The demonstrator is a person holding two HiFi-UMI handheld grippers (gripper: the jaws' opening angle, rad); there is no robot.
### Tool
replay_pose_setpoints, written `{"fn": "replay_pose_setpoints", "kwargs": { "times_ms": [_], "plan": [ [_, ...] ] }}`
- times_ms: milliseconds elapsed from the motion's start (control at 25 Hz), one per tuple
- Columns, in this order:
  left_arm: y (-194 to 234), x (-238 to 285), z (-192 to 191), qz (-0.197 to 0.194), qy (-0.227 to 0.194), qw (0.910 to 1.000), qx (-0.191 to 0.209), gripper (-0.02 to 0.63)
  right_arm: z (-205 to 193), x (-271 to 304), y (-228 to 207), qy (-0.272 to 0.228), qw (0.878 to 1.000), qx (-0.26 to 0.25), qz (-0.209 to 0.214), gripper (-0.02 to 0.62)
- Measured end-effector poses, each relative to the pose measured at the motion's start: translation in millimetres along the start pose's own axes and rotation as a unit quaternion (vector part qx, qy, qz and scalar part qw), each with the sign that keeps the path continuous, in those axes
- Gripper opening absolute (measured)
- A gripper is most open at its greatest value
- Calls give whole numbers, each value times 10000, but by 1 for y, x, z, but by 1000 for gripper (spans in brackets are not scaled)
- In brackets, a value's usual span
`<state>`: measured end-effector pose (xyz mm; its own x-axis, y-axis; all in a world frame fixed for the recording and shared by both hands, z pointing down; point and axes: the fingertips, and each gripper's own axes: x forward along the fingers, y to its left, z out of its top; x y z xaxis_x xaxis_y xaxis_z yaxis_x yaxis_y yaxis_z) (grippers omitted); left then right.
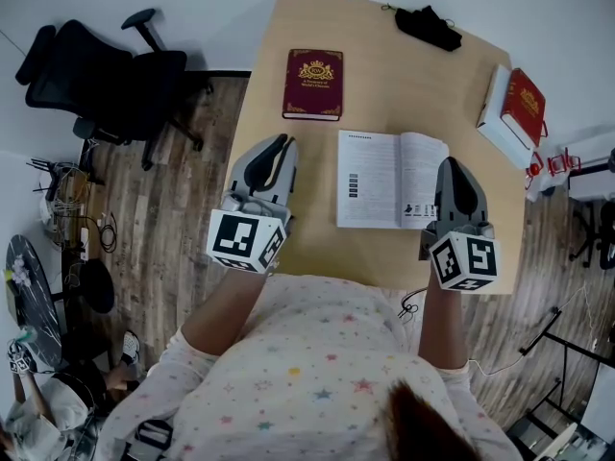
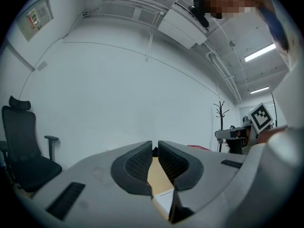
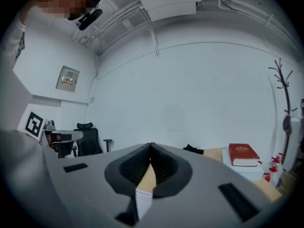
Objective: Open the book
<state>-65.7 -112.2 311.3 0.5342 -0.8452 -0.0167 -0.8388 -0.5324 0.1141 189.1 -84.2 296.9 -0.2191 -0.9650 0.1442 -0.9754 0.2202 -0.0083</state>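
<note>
Open book lies flat on the table, about centre and toward the near edge. Both pages face up, print visible.

Left gripper: jaws nearly together, only a thin slit between the ribbed pads, nothing in it. It sits left of the open book, apart from it, over the table's left side. Its own view shows bare tabletop and a white page corner low through the slit.

Right gripper: jaws meet at the tips, nothing gripped. From the head view it overlaps the lower right corner of the open book's right page. Can't tell if it touches the page. Its own view shows a strip of printed page under the jaws.

Both grippers point away from the person, across the table.

Other stuff on the table:
- closed maroon book with a gold crest, behind the open book and to its left, apart from it
- black bundle at the far edge
- red book on top of a white box, far right corner

Black office chair stands on the wood floor left of the table. A coat stand is against the white wall on the right.
</note>
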Motion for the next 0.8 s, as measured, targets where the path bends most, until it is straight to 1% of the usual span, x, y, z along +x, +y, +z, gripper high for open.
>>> {"fn": "replay_pose_setpoints", "kwargs": {
  "times_ms": [160,320,560,800],
  "plan": [
    [3,-5,10,59,-148,9998,131,31,17,2,13,-202,9995,173,182,0],
    [5,-8,14,108,-192,9996,184,27,28,4,26,-309,9990,81,324,0],
    [7,-13,18,194,-236,9993,205,26,32,9,44,-379,9977,48,558,0],
    [16,-15,20,329,-244,9990,170,26,36,13,54,-413,9976,-49,560,0]
  ]
}}
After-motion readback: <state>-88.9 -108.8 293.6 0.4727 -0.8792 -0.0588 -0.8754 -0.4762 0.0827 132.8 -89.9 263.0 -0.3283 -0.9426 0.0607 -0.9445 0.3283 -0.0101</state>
